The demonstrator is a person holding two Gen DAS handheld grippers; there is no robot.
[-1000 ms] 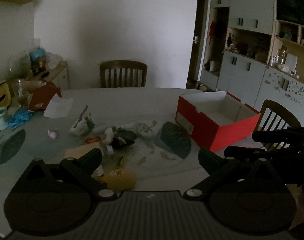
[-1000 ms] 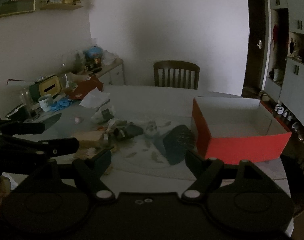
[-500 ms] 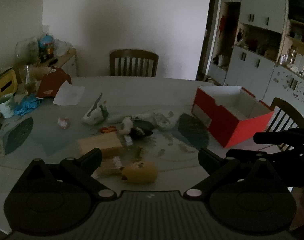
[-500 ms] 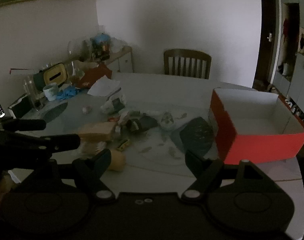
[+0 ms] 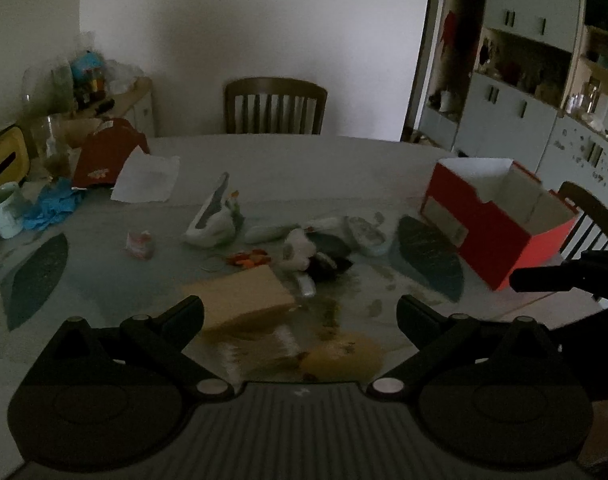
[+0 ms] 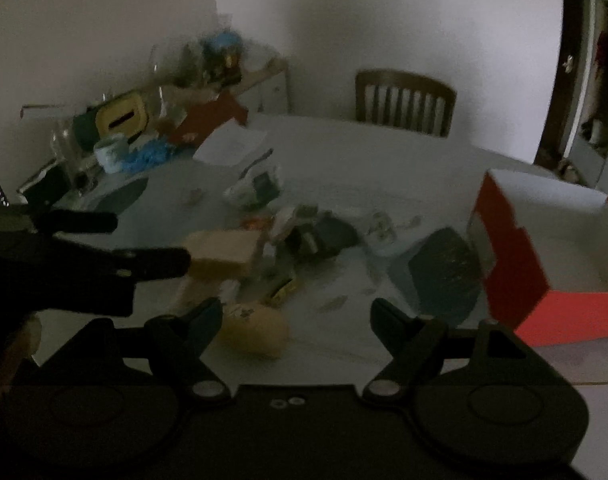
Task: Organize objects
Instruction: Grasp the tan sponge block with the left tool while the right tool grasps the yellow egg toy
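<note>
A dim table (image 5: 344, 168) holds a scatter of small items: a tan box (image 5: 243, 296), a yellow rounded object (image 5: 344, 354), a white plush toy (image 5: 297, 250), a white pouch (image 5: 213, 220) and a dark item (image 5: 328, 252). An empty red shoebox (image 5: 492, 224) stands at the right. My left gripper (image 5: 299, 312) is open above the tan box and the yellow object. My right gripper (image 6: 295, 312) is open too, near the yellow object (image 6: 255, 330), with the red shoebox (image 6: 552, 256) to its right. Neither holds anything.
A mug (image 5: 3, 210), blue cloth (image 5: 51, 204), a red bag (image 5: 107, 152) and paper (image 5: 147, 178) sit at the table's left. A wooden chair (image 5: 275, 106) stands behind, another chair (image 5: 592, 220) at the right. Cabinets (image 5: 524, 96) line the right wall.
Both grippers have swung right and pulled back slightly; the clutter and red shoebox have shifted right in the right wrist view. Both stay open and empty.
</note>
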